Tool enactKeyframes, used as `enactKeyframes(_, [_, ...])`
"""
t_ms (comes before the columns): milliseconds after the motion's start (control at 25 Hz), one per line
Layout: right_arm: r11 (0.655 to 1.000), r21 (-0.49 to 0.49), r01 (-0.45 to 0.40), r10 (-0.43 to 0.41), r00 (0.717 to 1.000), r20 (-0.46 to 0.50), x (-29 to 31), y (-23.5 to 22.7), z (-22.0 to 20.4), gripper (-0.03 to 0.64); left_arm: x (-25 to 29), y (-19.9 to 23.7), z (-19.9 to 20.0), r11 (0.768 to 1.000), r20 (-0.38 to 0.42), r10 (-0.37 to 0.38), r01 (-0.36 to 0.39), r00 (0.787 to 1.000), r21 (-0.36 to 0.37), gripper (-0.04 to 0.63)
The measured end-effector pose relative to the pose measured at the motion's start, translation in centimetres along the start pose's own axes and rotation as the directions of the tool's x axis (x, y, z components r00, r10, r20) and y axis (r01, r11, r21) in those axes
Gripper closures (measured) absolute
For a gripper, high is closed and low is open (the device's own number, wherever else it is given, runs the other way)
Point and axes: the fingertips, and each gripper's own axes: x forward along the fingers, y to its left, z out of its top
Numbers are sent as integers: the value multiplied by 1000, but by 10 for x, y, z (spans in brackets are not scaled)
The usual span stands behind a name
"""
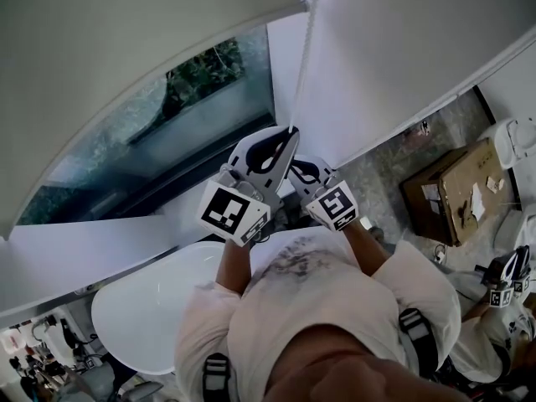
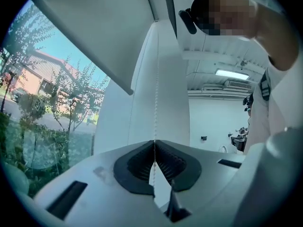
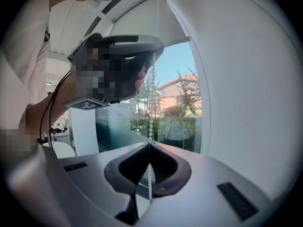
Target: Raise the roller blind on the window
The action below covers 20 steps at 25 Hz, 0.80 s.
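Observation:
A white bead chain [image 1: 305,48] hangs down beside the window [image 1: 167,115]. The white roller blind [image 1: 117,40] covers the top of the glass, and its bottom edge runs diagonally across the head view. My left gripper [image 1: 291,132] is shut on the chain, higher up. My right gripper [image 1: 292,172] is shut on the same chain just below it. In the left gripper view the chain [image 2: 155,103] runs straight into the closed pads [image 2: 137,164], with the blind [image 2: 104,32] above. In the right gripper view the chain [image 3: 151,103] passes between closed pads [image 3: 165,167], and the left gripper [image 3: 124,65] holds it above.
A white rounded table [image 1: 159,308] stands below the window at my left. A cardboard box [image 1: 452,191] lies on the speckled floor at the right. Another person holding a gripper [image 1: 507,287] is at the right edge. White wall panels [image 1: 402,48] flank the window.

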Motion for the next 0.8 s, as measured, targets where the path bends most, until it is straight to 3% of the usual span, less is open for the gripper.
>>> enactKeyframes(520, [1000,21,-9,11,995,-95,-5,17,-42,555,-18,-13,-41,998,-66,-3,-1,998,-70,583])
enactKeyframes(800, [999,46,-24,31,989,-142,12,14,-66,555,-16,5,-68,994,-94,12,-23,995,-111,583])
